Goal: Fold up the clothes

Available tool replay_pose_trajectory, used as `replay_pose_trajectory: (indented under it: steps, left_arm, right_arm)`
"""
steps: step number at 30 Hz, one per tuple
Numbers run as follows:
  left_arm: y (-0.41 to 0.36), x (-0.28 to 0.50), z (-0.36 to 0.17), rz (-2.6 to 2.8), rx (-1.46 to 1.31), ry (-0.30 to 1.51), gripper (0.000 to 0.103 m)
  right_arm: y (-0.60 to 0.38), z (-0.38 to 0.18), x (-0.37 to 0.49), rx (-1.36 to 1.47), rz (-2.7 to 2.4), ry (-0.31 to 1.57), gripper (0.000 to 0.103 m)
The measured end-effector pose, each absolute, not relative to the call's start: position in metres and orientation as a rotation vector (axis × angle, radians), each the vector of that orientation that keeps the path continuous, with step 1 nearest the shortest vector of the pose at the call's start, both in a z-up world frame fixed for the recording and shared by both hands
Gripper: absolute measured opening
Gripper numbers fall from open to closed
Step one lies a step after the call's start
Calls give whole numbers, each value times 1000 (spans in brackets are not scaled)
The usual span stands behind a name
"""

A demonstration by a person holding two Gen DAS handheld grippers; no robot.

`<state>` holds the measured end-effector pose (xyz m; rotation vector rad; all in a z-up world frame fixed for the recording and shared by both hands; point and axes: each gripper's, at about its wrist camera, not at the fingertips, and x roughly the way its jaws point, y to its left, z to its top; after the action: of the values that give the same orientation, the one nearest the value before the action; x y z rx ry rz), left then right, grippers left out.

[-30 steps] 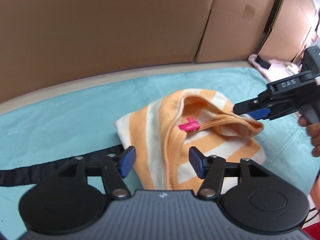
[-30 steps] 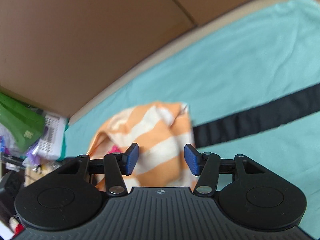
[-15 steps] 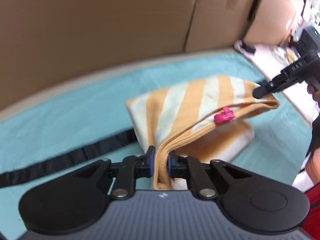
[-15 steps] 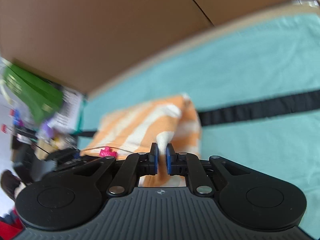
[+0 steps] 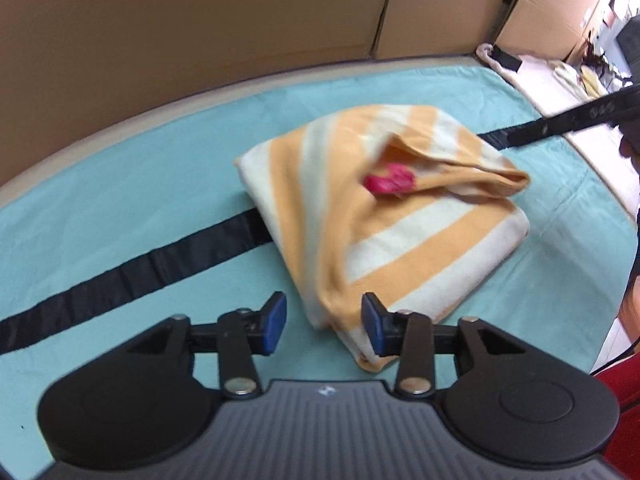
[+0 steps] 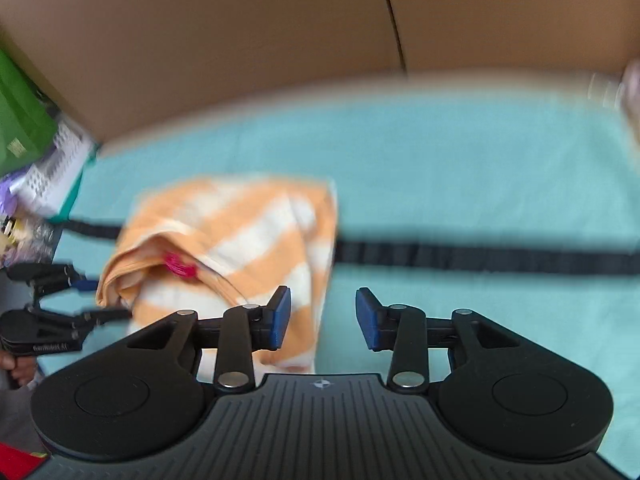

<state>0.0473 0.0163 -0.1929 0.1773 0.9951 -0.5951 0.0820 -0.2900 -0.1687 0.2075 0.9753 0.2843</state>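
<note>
An orange and white striped garment (image 5: pixel 384 216) lies folded into a thick bundle on the teal cloth (image 5: pixel 120 208). A pink tag (image 5: pixel 390 183) shows in its upper fold. My left gripper (image 5: pixel 323 323) is open, its blue pads standing on either side of the bundle's near corner. In the right wrist view the same garment (image 6: pixel 248 240) lies left of centre, blurred by motion. My right gripper (image 6: pixel 323 318) is open with only teal cloth between its pads; its left pad overlaps the garment's edge. The other gripper (image 6: pixel 60 312) appears at the far left there.
A black strap (image 5: pixel 132 280) runs across the teal cloth and under the garment. Cardboard boxes (image 5: pixel 200 20) wall the far side. A green bag (image 6: pixel 20 128) and small clutter sit at one end. A person's hand (image 5: pixel 630 148) shows at the right edge.
Half a second ago both grippers were shut on the garment's edge. Both have opened and let go, and the fold has dropped onto the bundle. The right wrist view has swung.
</note>
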Motion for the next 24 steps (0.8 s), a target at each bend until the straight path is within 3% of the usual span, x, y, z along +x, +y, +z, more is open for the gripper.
replay_pose_trajectory:
  steps: [3,6,14,16,18,20,21,23,24]
  left_arm:
    - [5,49,-199,-586,213,991,41]
    - [-4,49,-199,-580,264,978,41]
    - [-12,51,-192,-544,379,908,45]
    - [-14,54,-188,-535,414,887,45]
    - [-14,57,-184,-544,400,877,44]
    - [-16,58,-181,-552,397,868,43]
    - [-17,59,-180,-555,399,863,43]
    - [-19,62,-179,-561,398,864,41]
    - [-20,64,-178,-563,396,866,38]
  right_arm:
    - [-259,-146,87,156,361,816,39]
    - [-227,-160,117,104,432,897,42]
    - [-164,-188,103,-341,625,841,43]
    - [-163,-192,96,-414,651,858,49]
    - [-169,-194,85,-484,640,831,62]
    - [-176,-203,81,-542,600,821,62]
    - [-180,-208,82,-556,585,833,59]
    - [-188,-216,83,-560,558,851,34]
    - [-191,-215,83,-556,543,842,12]
